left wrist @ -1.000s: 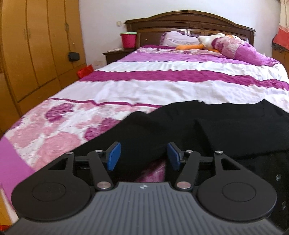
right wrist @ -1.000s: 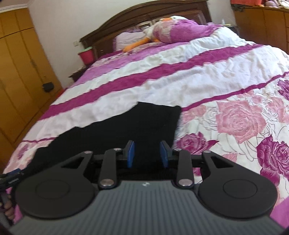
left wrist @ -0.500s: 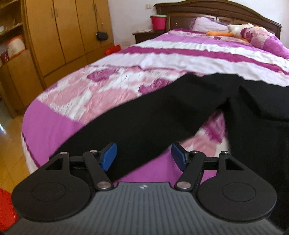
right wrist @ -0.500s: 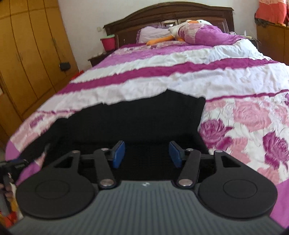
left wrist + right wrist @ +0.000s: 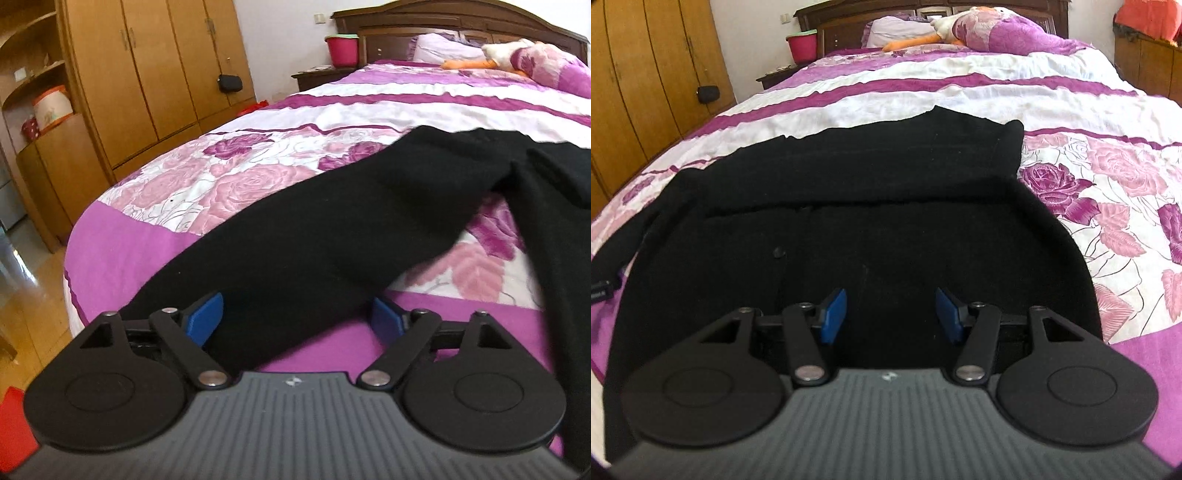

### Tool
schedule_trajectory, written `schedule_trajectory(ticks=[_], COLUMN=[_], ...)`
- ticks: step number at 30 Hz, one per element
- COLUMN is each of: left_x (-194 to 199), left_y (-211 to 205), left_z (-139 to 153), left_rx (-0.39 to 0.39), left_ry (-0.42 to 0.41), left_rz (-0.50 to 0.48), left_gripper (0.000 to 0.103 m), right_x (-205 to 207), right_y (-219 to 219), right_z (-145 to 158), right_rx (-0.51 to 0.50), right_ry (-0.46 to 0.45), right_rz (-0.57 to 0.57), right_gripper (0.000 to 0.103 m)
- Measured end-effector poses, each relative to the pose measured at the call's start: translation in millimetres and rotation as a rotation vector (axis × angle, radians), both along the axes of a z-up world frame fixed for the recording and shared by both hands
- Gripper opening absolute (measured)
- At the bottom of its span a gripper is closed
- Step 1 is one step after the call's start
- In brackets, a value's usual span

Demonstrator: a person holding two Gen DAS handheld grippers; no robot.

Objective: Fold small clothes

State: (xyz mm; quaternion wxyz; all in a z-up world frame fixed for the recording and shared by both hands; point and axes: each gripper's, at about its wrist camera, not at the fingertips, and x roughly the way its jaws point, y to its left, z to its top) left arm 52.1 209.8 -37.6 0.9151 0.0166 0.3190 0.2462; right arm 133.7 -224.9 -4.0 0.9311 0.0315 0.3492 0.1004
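You are at the start of a sleeve fold: the black garment (image 5: 871, 206) lies spread on the floral bedspread (image 5: 236, 181) near the foot of the bed, body toward the headboard side, with one long sleeve (image 5: 295, 251) stretched out diagonally toward you. Your left gripper (image 5: 297, 314) sits with its blue pads spread wide and the sleeve end lying between them, nothing pinched as far as the view shows. Your right gripper (image 5: 890, 312) hovers over the garment's near part, its pads also apart and holding nothing; whether they touch the cloth cannot be told. The next move, in my judgement, calls for you to close the left pads on the sleeve near its end, lift it just clear of the bedspread, and carry it across onto the body so it lies flat. Use the right gripper to pin the body down while you do this, since the soft knit looks likely to drag and bunch if only one side is pulled.
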Motion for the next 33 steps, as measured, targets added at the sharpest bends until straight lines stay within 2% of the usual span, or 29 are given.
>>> schedule_trajectory(ticks=[5,6,7,8,10,13,17,22,28,33], left_x=[6,5,5,4,3,3,1,5,9,20], left_y=[12,13,13,13,12,17,22,13,-21,-65], left_z=[-4,-4,-4,-2,3,11,29,66,111,137], left_rx=[-0.013,-0.005,0.002,0.007,0.021,-0.011,-0.049,-0.041,-0.037,-0.095], left_ry=[-0.028,-0.048,-0.066,-0.076,-0.096,-0.127,-0.204,-0.323,-0.449,-0.5], left_rz=[0.027,0.044,0.053,0.051,0.064,0.077,0.078,0.02,-0.105,-0.236], left_gripper=[0.093,0.087,0.073,0.066,0.035,0.017,0.014,0.014,0.013,0.013], right_x=[0,-1,-1,-1,-2,-3,-4,-7,-11,-14], right_y=[-6,-6,-6,-6,-6,-8,-11,-14,-19,-24], right_z=[-4,-5,-5,-5,-4,-2,-2,1,3,5], right_rx=[0.047,0.054,0.057,0.06,0.064,0.084,0.114,0.153,0.177,0.191], right_ry=[0.003,0.002,0.001,0.0,0.0,0.0,0.001,-0.007,-0.017,-0.026], right_rz=[-0.023,-0.028,-0.03,-0.032,-0.033,-0.034,-0.037,-0.036,-0.039,-0.05], right_gripper=[0.056,0.056,0.056,0.056,0.056,0.056,0.056,0.056,0.056,0.056])
